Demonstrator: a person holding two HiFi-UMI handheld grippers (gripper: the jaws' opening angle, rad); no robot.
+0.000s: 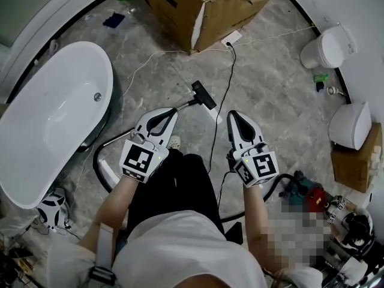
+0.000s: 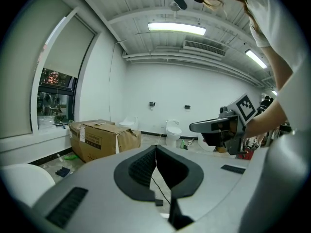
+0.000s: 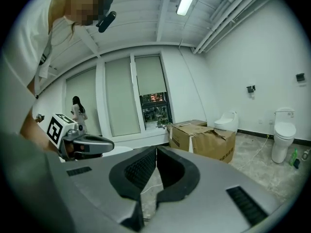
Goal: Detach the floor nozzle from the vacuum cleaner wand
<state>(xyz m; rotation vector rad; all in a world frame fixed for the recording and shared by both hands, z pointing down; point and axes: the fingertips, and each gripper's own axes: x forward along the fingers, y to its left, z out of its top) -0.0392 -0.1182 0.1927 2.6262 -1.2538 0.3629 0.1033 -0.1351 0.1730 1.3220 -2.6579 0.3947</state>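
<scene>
The black floor nozzle [image 1: 204,95] lies on the grey marble floor, on the end of a thin silver wand [image 1: 186,104] that runs back under my left gripper. A black hose [image 1: 98,155] curves away to the left. My left gripper [image 1: 170,111] is held above the wand, just short of the nozzle, with its jaws shut and nothing between them. My right gripper [image 1: 233,114] hangs to the right of the nozzle, also shut and empty. The left gripper view shows its own closed jaws [image 2: 156,147] and the right gripper [image 2: 218,125] beside them.
A white bathtub [image 1: 36,131] fills the left. A cardboard box [image 1: 198,5] stands ahead, with a power strip [image 1: 231,38] and a black cable [image 1: 223,101] on the floor. Toilets [image 1: 329,47] line the right wall. Tools and clutter [image 1: 312,194] lie at the lower right.
</scene>
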